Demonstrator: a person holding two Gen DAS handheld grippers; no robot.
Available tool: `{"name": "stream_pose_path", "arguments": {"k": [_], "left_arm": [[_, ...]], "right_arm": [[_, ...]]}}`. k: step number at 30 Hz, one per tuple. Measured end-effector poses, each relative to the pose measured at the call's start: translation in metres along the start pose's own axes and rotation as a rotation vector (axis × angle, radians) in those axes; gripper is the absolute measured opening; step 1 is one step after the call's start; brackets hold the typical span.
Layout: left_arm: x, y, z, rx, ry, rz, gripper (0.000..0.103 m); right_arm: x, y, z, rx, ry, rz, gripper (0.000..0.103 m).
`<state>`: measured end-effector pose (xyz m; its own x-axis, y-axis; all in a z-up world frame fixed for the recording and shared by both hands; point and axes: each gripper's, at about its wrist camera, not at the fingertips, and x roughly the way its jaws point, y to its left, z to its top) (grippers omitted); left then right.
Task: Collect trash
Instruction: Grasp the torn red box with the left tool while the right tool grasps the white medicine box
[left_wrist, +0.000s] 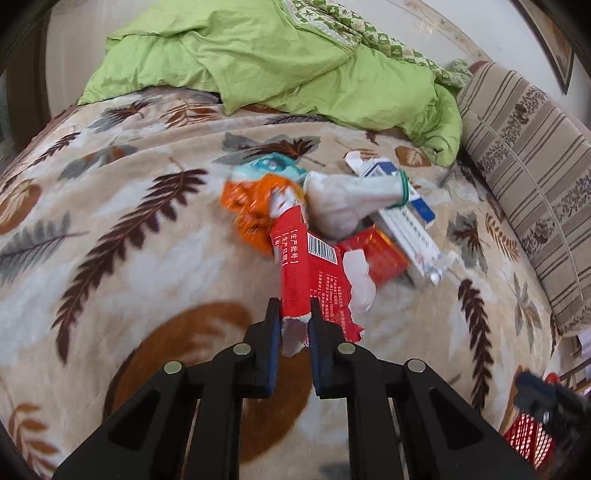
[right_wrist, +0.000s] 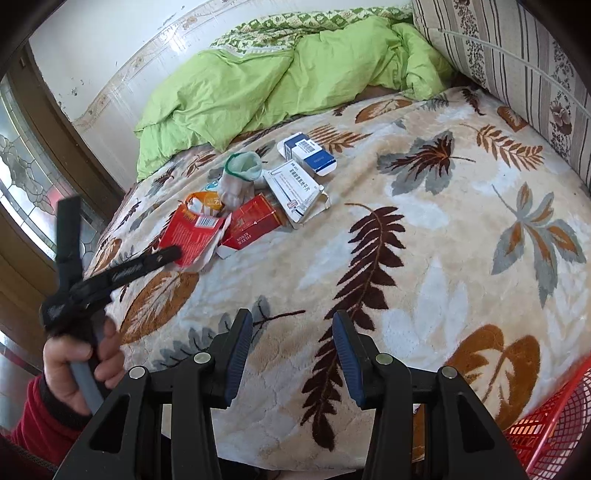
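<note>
A pile of trash lies on the leaf-patterned blanket (right_wrist: 424, 258). My left gripper (left_wrist: 293, 314) is shut on the near end of a torn red wrapper (left_wrist: 295, 266), which also shows in the right wrist view (right_wrist: 190, 236). Behind it lie an orange wrapper (left_wrist: 251, 206), a white glove with a green cuff (left_wrist: 351, 195), a red cigarette box (left_wrist: 376, 254), a white medicine box (right_wrist: 293, 188) and a blue and white box (right_wrist: 308, 153). My right gripper (right_wrist: 293, 332) is open and empty over the blanket, nearer than the pile.
A crumpled green quilt (right_wrist: 258, 85) lies at the back of the bed. A striped cushion (right_wrist: 517, 62) stands along the right side. A red mesh basket (right_wrist: 554, 424) sits at the bed's near right corner. A window (right_wrist: 22, 177) is at the left.
</note>
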<state>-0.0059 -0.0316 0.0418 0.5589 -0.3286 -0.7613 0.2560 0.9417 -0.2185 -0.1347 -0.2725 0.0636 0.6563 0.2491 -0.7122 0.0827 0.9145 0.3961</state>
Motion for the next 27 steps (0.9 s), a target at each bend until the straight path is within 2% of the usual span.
{"name": "stream_pose_path", "arguments": {"k": [2,5,8,11,15,18,23,27], "left_arm": [[-0.009,0.006,-0.013,-0.017,0.02,0.009,0.013],[-0.014,0.017,-0.025,-0.05,0.024,0.023,0.013],[-0.007,0.023,-0.027,-0.079,0.032,0.017,0.015],[-0.001,0.022,-0.025,-0.066,0.014,0.035,0.018],[0.011,0.021,-0.023,-0.061,0.032,0.039,0.026],[0.014,0.021,-0.021,-0.056,0.023,0.048,0.026],[0.017,0.018,-0.02,-0.033,0.016,0.069,0.027],[0.018,0.019,-0.019,-0.041,0.015,0.064,0.031]], "right_arm": [[0.005,-0.004,0.007,0.002,0.008,0.014,0.049],[0.013,-0.007,0.026,-0.002,-0.019,-0.008,0.054],[0.032,-0.013,0.052,0.045,-0.018,0.006,0.054],[0.056,-0.017,0.077,0.099,-0.018,0.014,0.054],[0.088,-0.013,0.111,0.046,0.006,-0.017,0.054],[0.113,-0.014,0.13,0.011,0.035,-0.031,0.054],[0.155,-0.018,0.131,0.001,0.132,0.013,0.054],[0.161,-0.011,0.125,-0.04,0.133,0.016,0.054]]}}
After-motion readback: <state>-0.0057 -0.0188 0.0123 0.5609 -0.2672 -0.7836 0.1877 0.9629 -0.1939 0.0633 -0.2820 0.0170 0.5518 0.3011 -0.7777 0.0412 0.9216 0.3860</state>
